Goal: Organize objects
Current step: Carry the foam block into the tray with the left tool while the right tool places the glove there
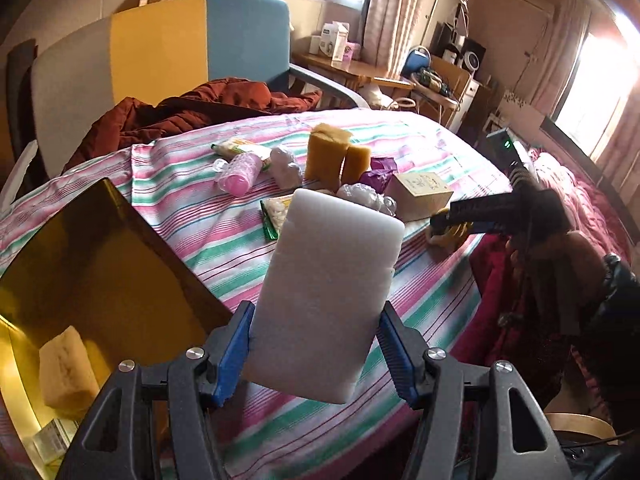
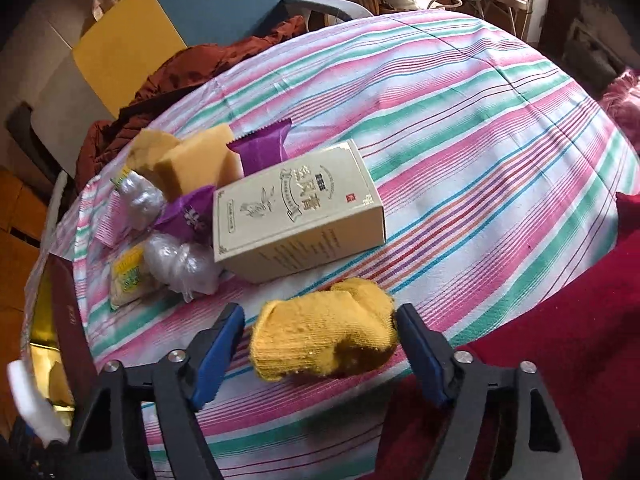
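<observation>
Blue pads of our left gripper point(image 1: 316, 354) press on the two long sides of a white foam block point(image 1: 328, 300), so this gripper is closed on it and carries it above the striped sheet point(image 1: 420, 292) of the bed. Its long axis runs forward, away from the gripper, tilted slightly right. Down to our left sits an open gold box point(image 1: 100, 272) with a tan sponge point(image 1: 66, 372) already lying inside; we judge that the block belongs there too, so the coming move is a swing to the left and down.

Our right gripper point(image 2: 320, 350) is spread wide around a crumpled yellow cloth point(image 2: 324, 340) at the near edge of the sheet point(image 2: 480, 152). The right pad looks to touch the cloth or nearly so, while a gap shows at the left pad, so nothing is held yet. The cloth lies crosswise between the fingers, and closing should catch it.

Beyond the cloth lies a cream carton point(image 2: 296, 216), and past it two yellow sponges point(image 2: 200, 162), purple wrappers point(image 2: 260, 148), clear plastic bundles point(image 2: 180, 264) and a snack packet point(image 2: 128, 280). The box is well to the left of all these, so the left gripper is far nearer to it.
</observation>
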{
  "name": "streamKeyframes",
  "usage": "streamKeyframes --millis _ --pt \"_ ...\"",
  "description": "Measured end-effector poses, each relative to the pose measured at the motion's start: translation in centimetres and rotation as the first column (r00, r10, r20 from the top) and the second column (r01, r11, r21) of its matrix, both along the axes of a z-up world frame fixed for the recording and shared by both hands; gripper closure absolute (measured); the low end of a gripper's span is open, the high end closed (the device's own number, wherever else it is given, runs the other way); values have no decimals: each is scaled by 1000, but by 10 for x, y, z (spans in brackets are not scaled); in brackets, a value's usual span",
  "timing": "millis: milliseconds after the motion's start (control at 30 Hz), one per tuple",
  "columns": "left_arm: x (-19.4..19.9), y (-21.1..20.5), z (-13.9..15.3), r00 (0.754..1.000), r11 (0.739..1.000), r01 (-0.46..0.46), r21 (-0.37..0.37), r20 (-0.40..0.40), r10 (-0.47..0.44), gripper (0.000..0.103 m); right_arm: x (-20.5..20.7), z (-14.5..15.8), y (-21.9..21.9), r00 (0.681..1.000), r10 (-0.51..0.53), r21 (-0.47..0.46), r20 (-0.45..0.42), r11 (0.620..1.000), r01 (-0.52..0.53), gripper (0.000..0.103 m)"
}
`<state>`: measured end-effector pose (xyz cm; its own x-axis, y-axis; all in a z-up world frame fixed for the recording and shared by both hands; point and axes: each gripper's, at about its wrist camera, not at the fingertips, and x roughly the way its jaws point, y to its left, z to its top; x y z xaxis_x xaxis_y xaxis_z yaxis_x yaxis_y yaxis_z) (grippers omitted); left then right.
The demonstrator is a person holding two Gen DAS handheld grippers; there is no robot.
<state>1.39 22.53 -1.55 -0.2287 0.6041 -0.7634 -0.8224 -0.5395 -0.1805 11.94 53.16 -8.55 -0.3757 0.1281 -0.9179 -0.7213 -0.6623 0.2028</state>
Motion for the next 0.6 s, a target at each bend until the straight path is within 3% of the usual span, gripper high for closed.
streamKeyframes --millis 167,300,467,600 --pt "-2 -26 4 998 997 -60 48 12 60 41 3 -1 -11 1000 6 26 -20 1000 -6 53" --pt "-6 -51 4 992 990 -124 73 25 123 41 13 18 -21 991 26 33 -130 999 -22 55" --pt "-14 -89 4 973 967 -231 104 48 227 41 -3 54 -53 963 163 79 -216 986 -149 55" --pt "-23 -128 6 942 933 -336 130 59 331 41 -36 79 -104 915 312 129 -254 949 -287 55"
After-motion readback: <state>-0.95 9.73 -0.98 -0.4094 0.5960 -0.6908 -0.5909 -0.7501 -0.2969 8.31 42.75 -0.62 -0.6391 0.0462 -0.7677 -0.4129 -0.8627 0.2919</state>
